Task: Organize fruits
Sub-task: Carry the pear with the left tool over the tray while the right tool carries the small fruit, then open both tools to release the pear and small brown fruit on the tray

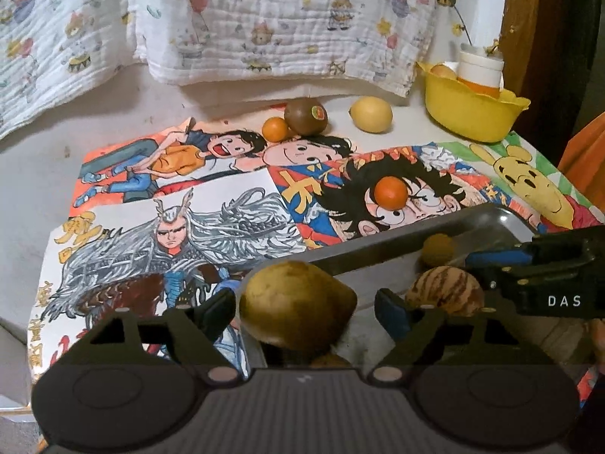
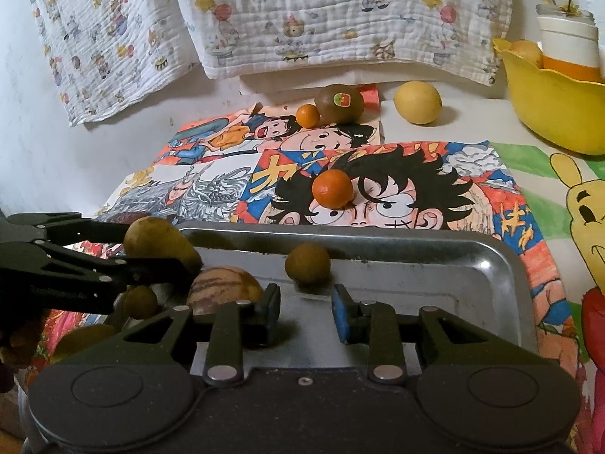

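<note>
Here, left gripper [image 1: 304,304] wide open around a pear [image 1: 295,295] (pads clear), right gripper [image 2: 306,302] barely ajar, empty.

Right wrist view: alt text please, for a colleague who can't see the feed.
The right tool, jaws apart and empty, hovers over a metal tray holding a small round brown fruit and a striped one. At left, the left tool reaches around a pear. Beyond, a tangerine sits on cartoon drawings.
</note>
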